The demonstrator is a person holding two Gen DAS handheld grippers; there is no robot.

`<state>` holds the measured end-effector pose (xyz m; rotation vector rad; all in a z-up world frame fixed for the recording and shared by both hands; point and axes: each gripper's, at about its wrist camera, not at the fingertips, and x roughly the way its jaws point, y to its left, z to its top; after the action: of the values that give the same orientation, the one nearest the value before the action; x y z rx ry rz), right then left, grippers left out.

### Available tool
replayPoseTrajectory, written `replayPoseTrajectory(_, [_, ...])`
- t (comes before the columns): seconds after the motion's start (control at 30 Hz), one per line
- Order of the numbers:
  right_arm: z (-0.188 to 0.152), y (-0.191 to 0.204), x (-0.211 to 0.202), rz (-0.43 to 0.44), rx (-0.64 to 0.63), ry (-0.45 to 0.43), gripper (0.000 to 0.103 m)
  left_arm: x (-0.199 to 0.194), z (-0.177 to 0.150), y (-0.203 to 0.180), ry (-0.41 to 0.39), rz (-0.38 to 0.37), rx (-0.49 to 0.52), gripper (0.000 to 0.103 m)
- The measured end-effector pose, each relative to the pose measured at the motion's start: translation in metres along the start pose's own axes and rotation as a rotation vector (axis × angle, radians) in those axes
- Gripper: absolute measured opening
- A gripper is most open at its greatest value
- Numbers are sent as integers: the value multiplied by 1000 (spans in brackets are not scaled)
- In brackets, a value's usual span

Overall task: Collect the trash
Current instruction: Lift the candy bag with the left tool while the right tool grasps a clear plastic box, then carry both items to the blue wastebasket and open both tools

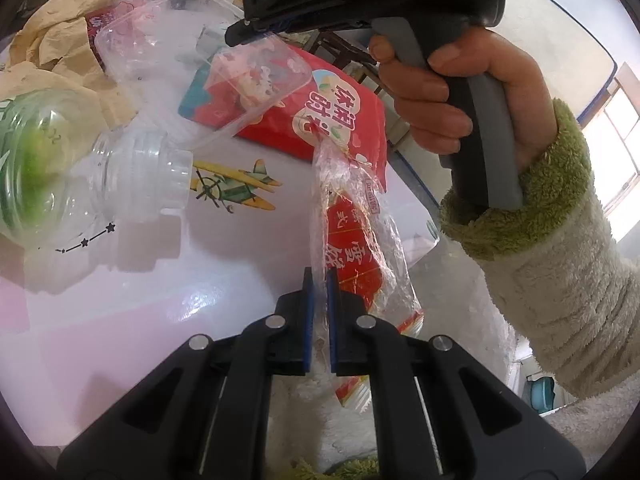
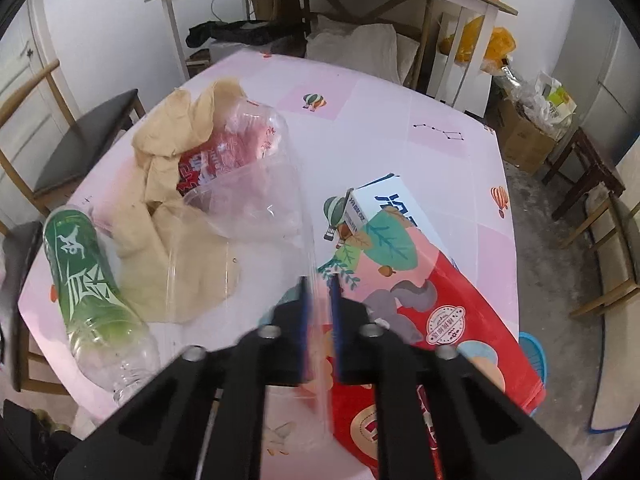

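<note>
The left gripper (image 1: 319, 292) was clenched on a crumpled clear wrapper (image 1: 360, 236) with red print, which hung up from between its blue pads over the counter's (image 1: 140, 300) near edge. Just past it lay a red snack bag (image 1: 344, 120) with Chinese characters, partly under a clear plastic container (image 1: 256, 76) that the right gripper (image 2: 319, 292) gripped by its thin wall. A clear bottle with a green label (image 1: 36, 160) lay on its side to the left, neck toward an aeroplane print on the cloth, with crumpled tan paper (image 1: 60, 28) behind it.

Only the left wrist view showed the person's hand (image 1: 452, 92) on the right gripper's grey handle, a green-cuffed fleece sleeve (image 1: 560, 240), and the letters "DAS" on the black housing. Only the right wrist view showed a white and blue box (image 2: 384, 204) beside the red bag, a second crushed clear bottle (image 2: 248, 136) on the paper, chairs, a wooden table and cardboard boxes (image 2: 524, 136) beyond. The characters were not legible enough to quote.
</note>
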<state>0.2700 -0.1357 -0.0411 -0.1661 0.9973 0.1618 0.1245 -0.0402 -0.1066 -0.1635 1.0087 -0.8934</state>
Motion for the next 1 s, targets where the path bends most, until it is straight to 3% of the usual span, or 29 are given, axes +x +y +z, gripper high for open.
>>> replayPoseTrajectory(0.2, [-3, 10, -31, -91, -19, -107, 4, -2, 3, -1, -20, -19, 11, 4])
replayPoseTrajectory(0.53, [-13, -11, -108, -143, 45, -273, 4, -19, 4, -26, -78, -31, 68, 4])
replayPoseTrajectory(0.77, [-53, -74, -185, -253, 197, -403, 4, -37, 17, -58, -128, -58, 125, 4])
replayPoseTrajectory(1.0, [-127, -174, -230, -437, 447, -418, 4, -36, 76, -104, -136, -82, 209, 4])
